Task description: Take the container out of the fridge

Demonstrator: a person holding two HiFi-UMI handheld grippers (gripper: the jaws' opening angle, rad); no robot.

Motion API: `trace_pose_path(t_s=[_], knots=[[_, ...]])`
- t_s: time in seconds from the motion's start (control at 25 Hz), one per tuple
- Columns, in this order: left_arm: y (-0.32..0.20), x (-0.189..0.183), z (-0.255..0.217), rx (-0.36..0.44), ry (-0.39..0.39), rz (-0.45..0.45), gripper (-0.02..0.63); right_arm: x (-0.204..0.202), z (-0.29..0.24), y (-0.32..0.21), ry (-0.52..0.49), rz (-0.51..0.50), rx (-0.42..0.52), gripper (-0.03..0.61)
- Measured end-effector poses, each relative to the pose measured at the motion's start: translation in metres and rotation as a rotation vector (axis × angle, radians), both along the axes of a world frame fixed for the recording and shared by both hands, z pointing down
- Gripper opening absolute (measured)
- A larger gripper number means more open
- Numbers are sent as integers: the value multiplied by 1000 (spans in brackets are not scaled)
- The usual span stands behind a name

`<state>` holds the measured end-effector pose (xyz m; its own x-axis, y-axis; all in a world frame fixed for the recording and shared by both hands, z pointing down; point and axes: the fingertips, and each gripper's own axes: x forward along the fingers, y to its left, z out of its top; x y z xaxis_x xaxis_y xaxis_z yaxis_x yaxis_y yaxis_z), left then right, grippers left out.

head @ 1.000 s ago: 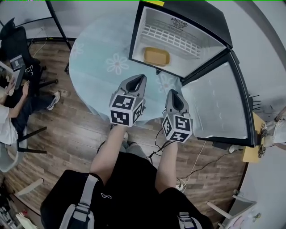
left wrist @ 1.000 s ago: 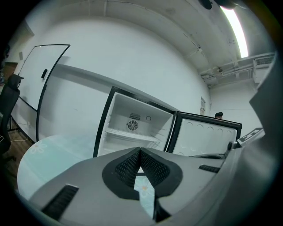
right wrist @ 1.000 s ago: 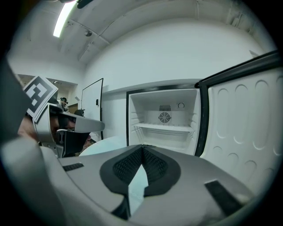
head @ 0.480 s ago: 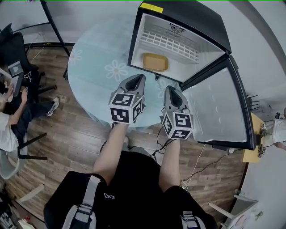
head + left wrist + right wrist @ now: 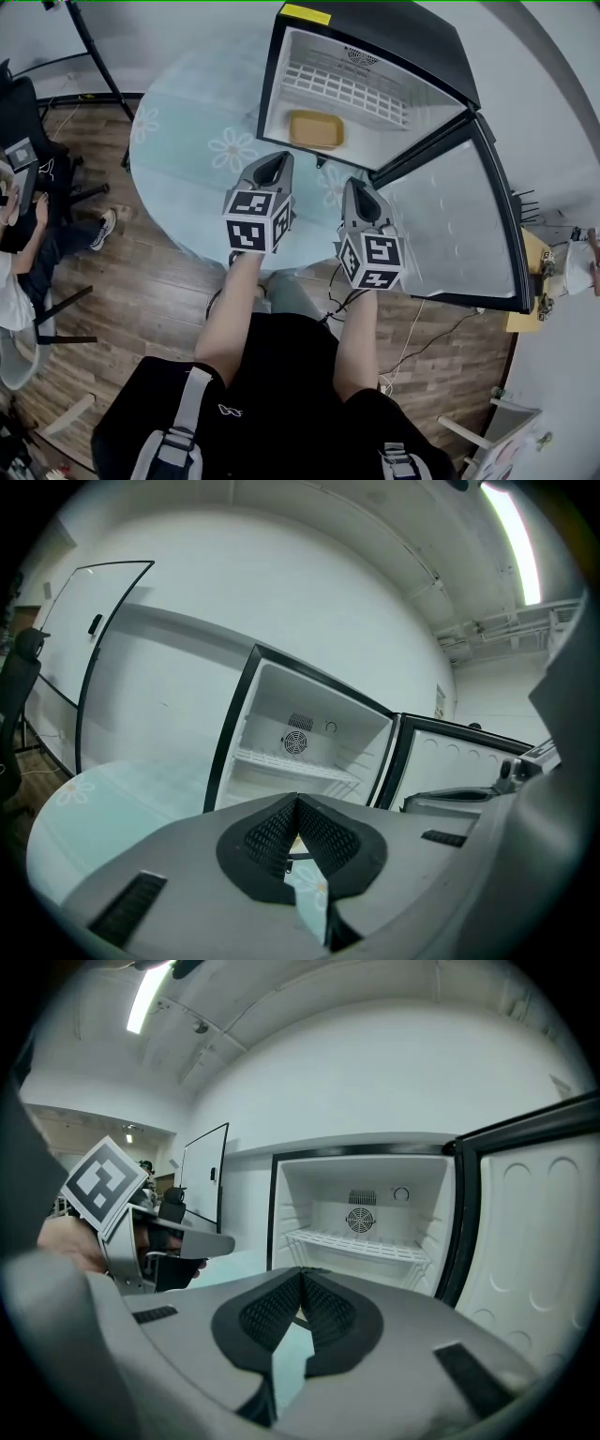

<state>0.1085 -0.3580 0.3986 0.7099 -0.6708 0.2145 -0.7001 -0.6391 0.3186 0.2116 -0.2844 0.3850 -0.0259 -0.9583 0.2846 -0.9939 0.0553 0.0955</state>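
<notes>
So far only the fridge (image 5: 394,42) door (image 5: 459,234) is found open: the yellow container (image 5: 315,129) is left untouched inside, below the wire shelf (image 5: 347,89), and the left hand-held gripper (image 5: 278,161) and right hand-held gripper (image 5: 356,187) are held clenched and empty over the counter (image 5: 187,141), short of it.

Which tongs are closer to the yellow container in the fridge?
Left. The left tongs point at the container from just outside the fridge; the right tongs sit farther off, nearer the door.

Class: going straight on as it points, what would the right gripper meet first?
Likely the white interior of the open black fridge, below its wire shelf; path looks free. The right gripper seems to point right of the shallow yellow container; depth is unclear.
</notes>
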Motion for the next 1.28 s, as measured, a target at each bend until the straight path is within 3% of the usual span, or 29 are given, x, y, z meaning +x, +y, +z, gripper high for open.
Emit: trace_pose_path(t_s=[0.56,1.16,1.28], knots=[[-60,43,80,-104,-104,-29,6,40,80,-67,-96,-24,-137,8],[-135,82,136,-154,-185,-86,6,116,139,-145,-111,95,-227,10],[-144,86,144,-155,-208,-99,6,125,150,-157,-128,97,-241,48]])
